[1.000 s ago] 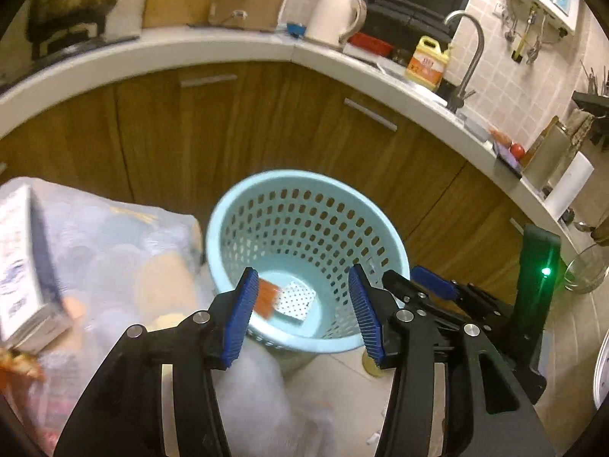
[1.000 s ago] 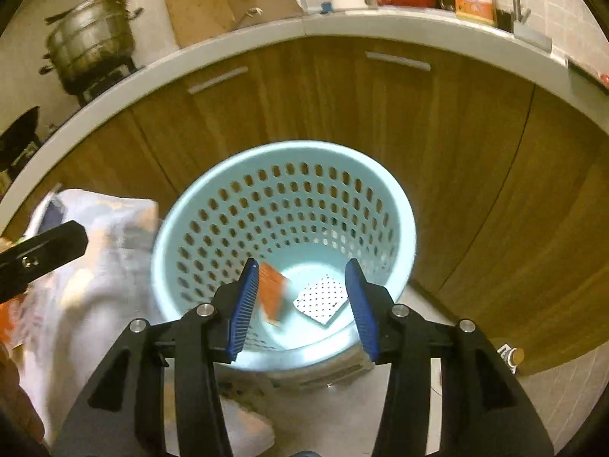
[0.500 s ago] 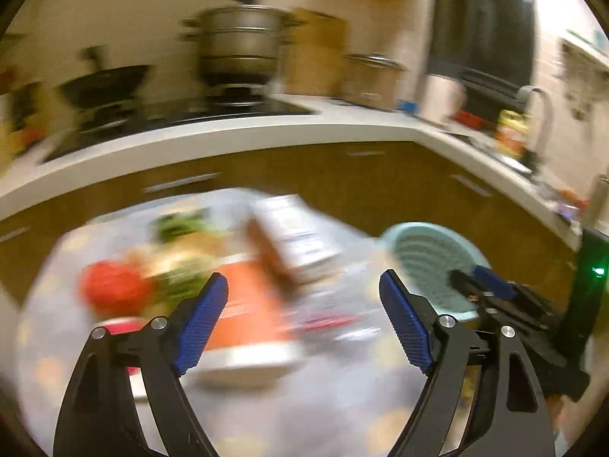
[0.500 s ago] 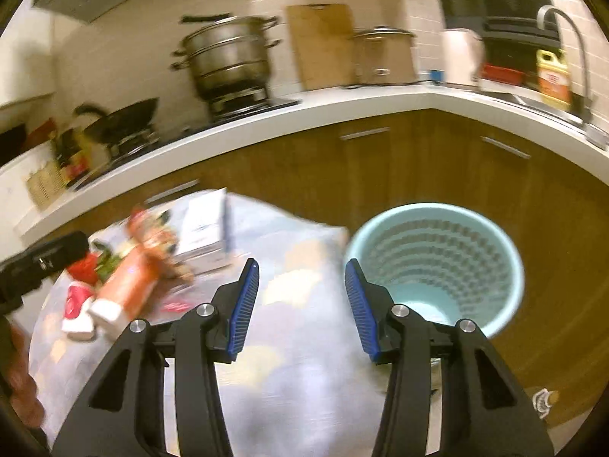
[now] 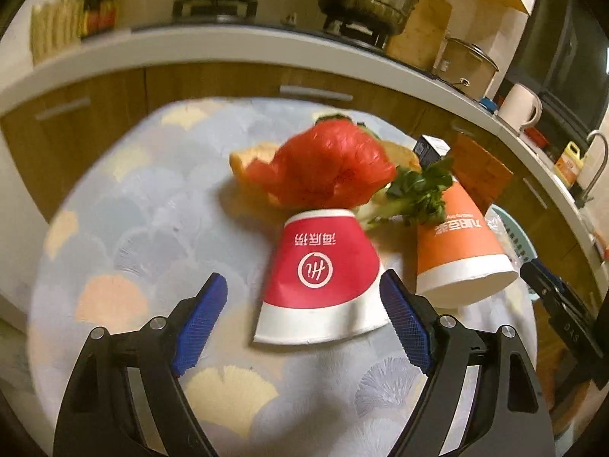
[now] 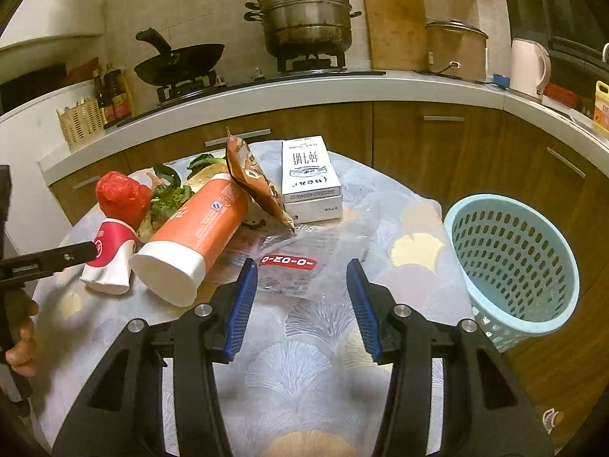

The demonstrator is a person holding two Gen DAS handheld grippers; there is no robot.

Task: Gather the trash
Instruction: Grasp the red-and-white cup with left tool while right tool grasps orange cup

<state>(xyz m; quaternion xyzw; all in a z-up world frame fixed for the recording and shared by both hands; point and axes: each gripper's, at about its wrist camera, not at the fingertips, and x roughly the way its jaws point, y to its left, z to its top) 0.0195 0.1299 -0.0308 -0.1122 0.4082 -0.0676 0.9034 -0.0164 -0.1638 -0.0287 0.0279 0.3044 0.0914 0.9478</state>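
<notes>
A red paper cup (image 5: 321, 278) lies on its side on the cloth-covered table (image 5: 133, 228). Its rim end sits between the wide-open jaws of my left gripper (image 5: 300, 293), and the left pad stands clear of it. Behind it are a red plastic bag (image 5: 327, 167), greens (image 5: 418, 194) and an orange cup (image 5: 460, 243). My right gripper (image 6: 300, 270) is open over a clear plastic bag with a red label (image 6: 293, 262), not pinching it. Beyond it lie a white carton (image 6: 308, 175) and a brown wrapper (image 6: 251, 179). The light-blue basket (image 6: 510, 266) stands to the table's right.
Wooden cabinets and a white counter (image 6: 304, 91) curve behind the table, carrying a wok (image 6: 179, 61), a steamer pot (image 6: 308, 19), a cutting board (image 6: 396, 26) and a kettle (image 6: 529, 64). A hand (image 6: 23, 339) holds the left gripper at the right view's left edge.
Both views have swung left from the basket's inside to the table of trash. The left jaws have spread much wider. The right jaws look unchanged.
</notes>
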